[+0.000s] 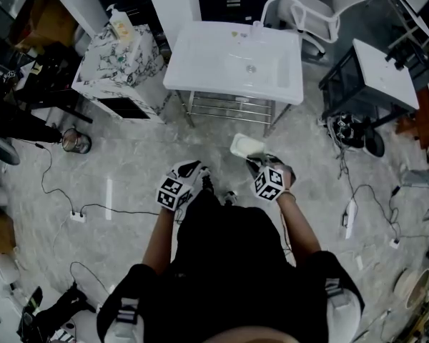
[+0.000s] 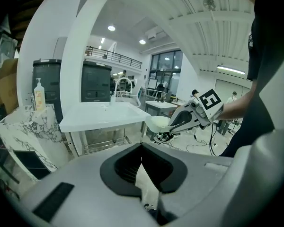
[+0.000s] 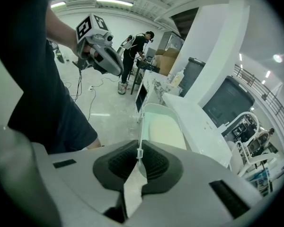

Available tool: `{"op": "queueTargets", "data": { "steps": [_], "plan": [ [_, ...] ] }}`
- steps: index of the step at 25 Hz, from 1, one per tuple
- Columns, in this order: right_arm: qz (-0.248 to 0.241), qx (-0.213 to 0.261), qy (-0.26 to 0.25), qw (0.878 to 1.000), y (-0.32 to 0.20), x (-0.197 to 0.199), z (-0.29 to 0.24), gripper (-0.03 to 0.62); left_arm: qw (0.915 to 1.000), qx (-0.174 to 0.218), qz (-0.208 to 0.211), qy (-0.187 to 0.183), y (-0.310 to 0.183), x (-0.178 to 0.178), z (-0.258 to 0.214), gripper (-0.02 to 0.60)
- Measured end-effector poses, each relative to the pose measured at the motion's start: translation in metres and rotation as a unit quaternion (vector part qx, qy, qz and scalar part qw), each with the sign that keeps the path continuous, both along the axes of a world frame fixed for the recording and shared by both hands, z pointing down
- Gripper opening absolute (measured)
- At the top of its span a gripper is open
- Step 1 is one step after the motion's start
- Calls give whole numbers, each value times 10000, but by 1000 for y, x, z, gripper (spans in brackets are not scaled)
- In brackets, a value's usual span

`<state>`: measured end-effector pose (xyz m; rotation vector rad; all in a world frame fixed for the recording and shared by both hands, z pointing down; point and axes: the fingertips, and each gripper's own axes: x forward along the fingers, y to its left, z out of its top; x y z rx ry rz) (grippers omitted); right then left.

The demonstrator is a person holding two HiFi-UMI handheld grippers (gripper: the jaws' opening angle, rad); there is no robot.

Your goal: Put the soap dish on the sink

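Note:
A pale green soap dish (image 1: 247, 146) hangs over the floor just in front of the white sink (image 1: 236, 63). My right gripper (image 1: 259, 164) is shut on the dish's near rim. In the right gripper view the dish (image 3: 163, 129) stands on edge beyond the closed jaws of my right gripper (image 3: 140, 150), with the sink (image 3: 199, 126) behind it. My left gripper (image 1: 194, 171) is held low at the left, shut and holding nothing. The left gripper view shows the dish (image 2: 157, 123) to the right of the sink (image 2: 104, 115).
A marble-patterned cabinet (image 1: 121, 63) with a soap bottle (image 1: 120, 23) stands left of the sink. A metal rack (image 1: 229, 109) sits under the sink. A white chair (image 1: 322, 6) and a dark table (image 1: 379, 77) are to the right. Cables (image 1: 79, 213) trail over the floor.

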<state>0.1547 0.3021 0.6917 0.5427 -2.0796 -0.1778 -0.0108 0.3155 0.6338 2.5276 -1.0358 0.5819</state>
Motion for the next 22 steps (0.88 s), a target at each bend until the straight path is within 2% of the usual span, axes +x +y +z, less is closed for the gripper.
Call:
{"op": "queueTargets", "data": {
  "steps": [15,22],
  "plan": [
    [146,-53,138,9998,-19,-8,1,15,9999,-66,73,81,-19,-13,4,0],
    [115,-62,119,9998,-38,-26,3,15,9998,-133,-41,104,-42,-39,9,0]
  ]
}}
